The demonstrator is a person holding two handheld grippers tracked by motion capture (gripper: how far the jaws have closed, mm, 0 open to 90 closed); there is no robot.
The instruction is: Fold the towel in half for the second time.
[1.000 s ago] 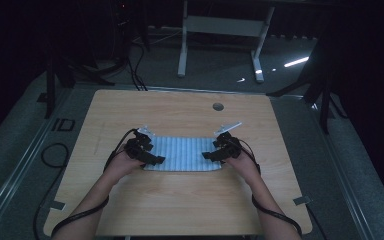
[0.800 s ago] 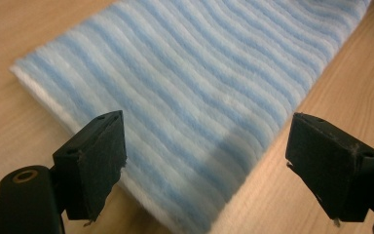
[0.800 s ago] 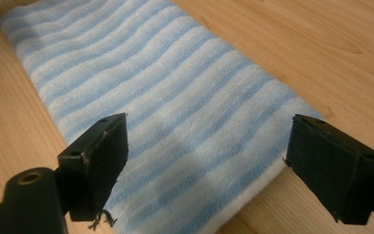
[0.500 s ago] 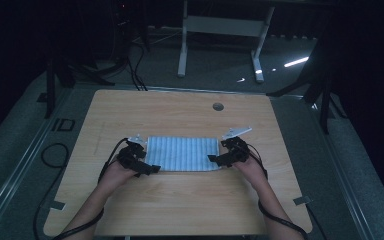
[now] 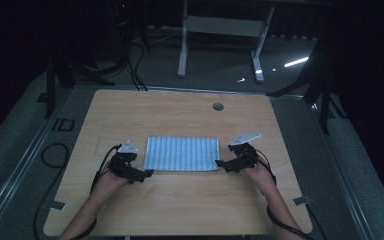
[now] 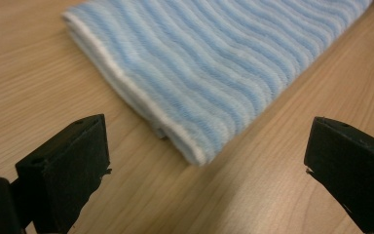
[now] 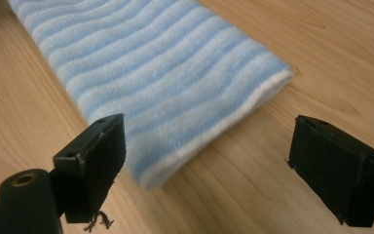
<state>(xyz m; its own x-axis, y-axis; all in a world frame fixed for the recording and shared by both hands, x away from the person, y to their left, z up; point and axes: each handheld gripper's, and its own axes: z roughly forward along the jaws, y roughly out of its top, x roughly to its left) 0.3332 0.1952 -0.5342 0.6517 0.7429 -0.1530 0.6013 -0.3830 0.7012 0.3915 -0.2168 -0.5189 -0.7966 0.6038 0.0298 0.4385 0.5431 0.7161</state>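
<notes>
While a folded blue-and-white striped towel [image 5: 182,153] lies flat near the middle of the wooden surface [image 5: 180,112], a gripper sits at each of its near corners. The left gripper [image 5: 146,173] rests just beside the near left corner, fingers [image 6: 65,168] spread apart and empty. The right gripper [image 5: 220,163] sits just beside the near right corner, fingers [image 7: 95,161] likewise apart, holding nothing.
</notes>
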